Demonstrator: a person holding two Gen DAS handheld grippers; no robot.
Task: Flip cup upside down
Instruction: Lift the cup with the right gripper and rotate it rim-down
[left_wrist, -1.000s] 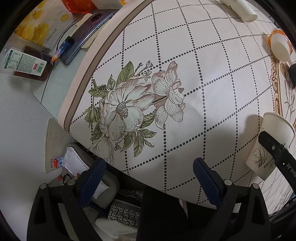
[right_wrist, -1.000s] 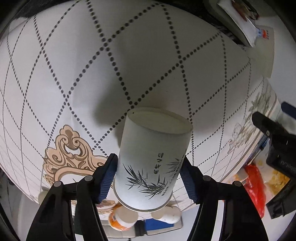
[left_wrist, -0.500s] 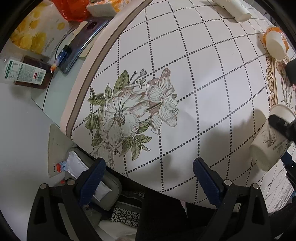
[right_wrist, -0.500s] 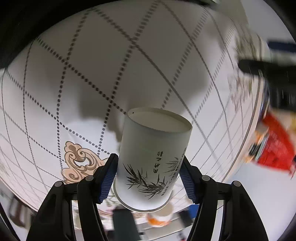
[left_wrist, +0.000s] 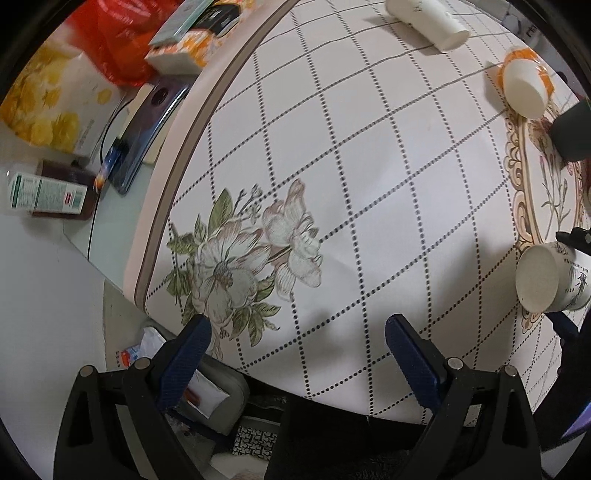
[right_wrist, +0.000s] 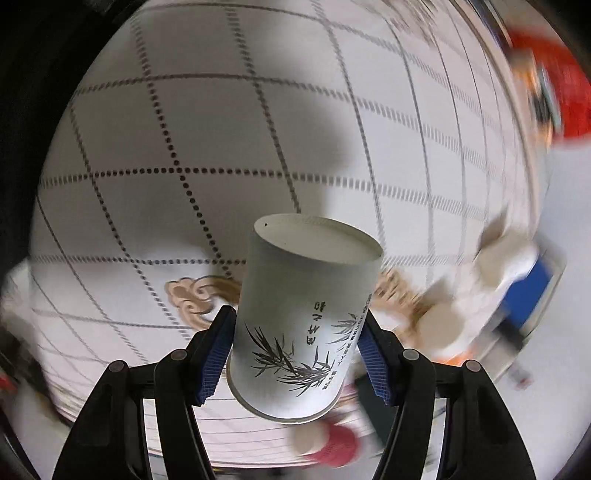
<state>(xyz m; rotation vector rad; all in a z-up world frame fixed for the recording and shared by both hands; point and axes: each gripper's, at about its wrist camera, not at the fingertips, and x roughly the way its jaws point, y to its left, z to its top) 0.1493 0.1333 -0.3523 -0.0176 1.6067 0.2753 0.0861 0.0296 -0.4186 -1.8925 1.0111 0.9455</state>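
Observation:
A white paper cup (right_wrist: 299, 325) with a grey bamboo print sits between the blue pads of my right gripper (right_wrist: 295, 339), which is shut on it and holds it above the tablecloth. Its closed base points away from the camera. In the left wrist view the same cup (left_wrist: 546, 280) hangs at the right edge, lying on its side with its mouth turned left. My left gripper (left_wrist: 295, 343) is open and empty over the near table edge, by the printed flower (left_wrist: 243, 266).
Another white cup (left_wrist: 428, 18) lies on its side at the far edge. An orange-and-white cup (left_wrist: 524, 85) lies far right. A dark object (left_wrist: 572, 133) stands at the right. Boxes, a red bag (left_wrist: 118, 48) and a phone (left_wrist: 147, 125) lie on the side surface left.
My right gripper has lifted the cup off the table and turned it from upright onto its side. The left gripper has shifted slightly and stays open.

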